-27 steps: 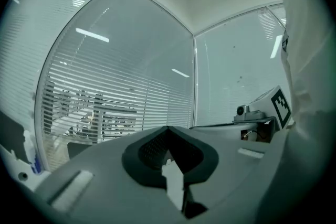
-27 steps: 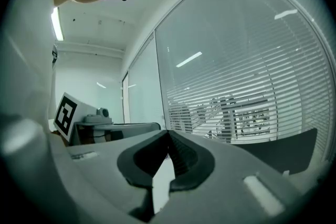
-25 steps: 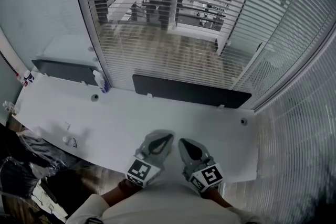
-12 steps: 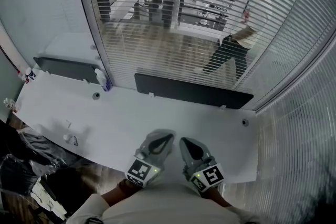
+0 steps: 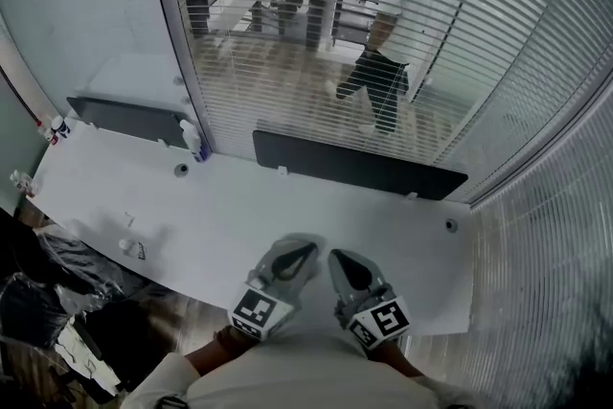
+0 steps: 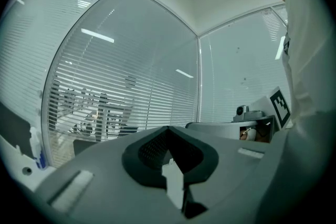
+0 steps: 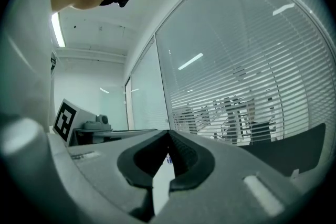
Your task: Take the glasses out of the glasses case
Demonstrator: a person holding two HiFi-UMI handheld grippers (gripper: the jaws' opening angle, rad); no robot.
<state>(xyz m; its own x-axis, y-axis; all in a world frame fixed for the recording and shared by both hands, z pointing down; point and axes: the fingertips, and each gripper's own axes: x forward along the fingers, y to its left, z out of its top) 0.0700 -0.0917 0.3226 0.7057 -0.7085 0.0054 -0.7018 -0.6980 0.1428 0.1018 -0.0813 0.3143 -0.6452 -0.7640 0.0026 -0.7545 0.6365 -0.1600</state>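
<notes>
Jaws of left gripper (image 5: 303, 247) and right gripper (image 5: 337, 257) both clenched, empty, at white desk (image 5: 220, 215) edge

Low in the frame, your grey left gripper (image 5: 295, 252) and right gripper (image 5: 342, 259) carry black-and-white marker cubes (image 5: 257, 312), above your white shirt (image 5: 287, 378).

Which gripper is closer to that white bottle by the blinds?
Left. The white bottle stands far back on the desk, off to the left; the left gripper is on that side, the right gripper beside it, farther.
</notes>
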